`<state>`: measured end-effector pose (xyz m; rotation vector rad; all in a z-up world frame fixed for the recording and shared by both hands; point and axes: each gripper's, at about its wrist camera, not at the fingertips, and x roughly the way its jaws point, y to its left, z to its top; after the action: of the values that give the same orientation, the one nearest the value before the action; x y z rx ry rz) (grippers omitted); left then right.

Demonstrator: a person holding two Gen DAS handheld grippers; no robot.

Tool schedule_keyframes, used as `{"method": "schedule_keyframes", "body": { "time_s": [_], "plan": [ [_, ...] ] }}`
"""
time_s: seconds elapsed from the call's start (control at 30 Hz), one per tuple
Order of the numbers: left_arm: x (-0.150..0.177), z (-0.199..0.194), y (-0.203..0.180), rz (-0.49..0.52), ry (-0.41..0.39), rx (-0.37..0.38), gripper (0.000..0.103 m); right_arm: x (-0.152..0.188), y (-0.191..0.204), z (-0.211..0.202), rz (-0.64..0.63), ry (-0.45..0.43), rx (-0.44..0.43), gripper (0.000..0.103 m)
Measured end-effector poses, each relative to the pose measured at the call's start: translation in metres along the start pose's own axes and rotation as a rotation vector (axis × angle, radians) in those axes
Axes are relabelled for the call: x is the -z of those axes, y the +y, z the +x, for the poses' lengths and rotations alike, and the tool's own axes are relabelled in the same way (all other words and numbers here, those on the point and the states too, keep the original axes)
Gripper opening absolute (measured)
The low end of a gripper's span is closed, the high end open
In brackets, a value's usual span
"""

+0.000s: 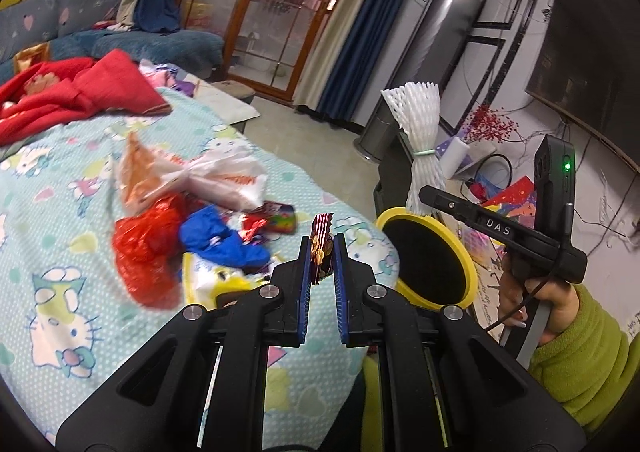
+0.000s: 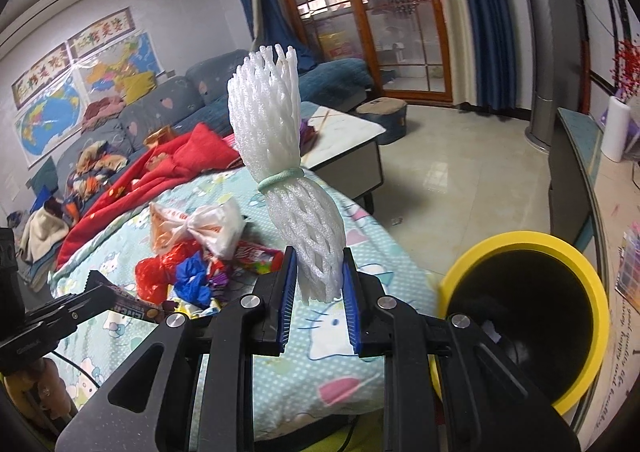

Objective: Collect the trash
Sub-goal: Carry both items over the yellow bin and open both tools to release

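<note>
My left gripper (image 1: 322,244) is shut on a small dark red and gold wrapper (image 1: 320,252) that stands up between its blue pads. It hovers over the bed's edge, just left of the yellow-rimmed black bin (image 1: 470,264). My right gripper (image 2: 318,266) is shut on the lower end of a white foam net bundle (image 2: 276,139) tied with a green band, left of the bin (image 2: 520,239). A trash pile lies on the bed: a red plastic bag (image 1: 144,252), blue plastic (image 1: 216,238), a white and orange bag (image 1: 192,175) and a colourful candy wrapper (image 1: 280,217).
The bed has a light blue cartoon-cat cover (image 1: 60,191) with a red blanket (image 1: 80,91) at its far end. Beyond are a sofa (image 2: 160,107), a low table (image 2: 344,131) and tiled floor (image 2: 460,171). A cabinet (image 2: 576,155) with clutter stands right of the bin.
</note>
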<state>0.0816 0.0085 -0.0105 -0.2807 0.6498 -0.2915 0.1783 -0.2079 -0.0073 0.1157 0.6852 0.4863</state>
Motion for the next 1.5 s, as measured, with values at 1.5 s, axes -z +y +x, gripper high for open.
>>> {"method": "schedule_keyframes", "body": {
  "time_s": [1.5],
  "plan": [
    [-0.008, 0.140, -0.124, 0.218, 0.132, 0.183, 0.006, 0.037, -0.171, -0.022, 0.383, 0.031, 0.349, 0.021]
  ]
}}
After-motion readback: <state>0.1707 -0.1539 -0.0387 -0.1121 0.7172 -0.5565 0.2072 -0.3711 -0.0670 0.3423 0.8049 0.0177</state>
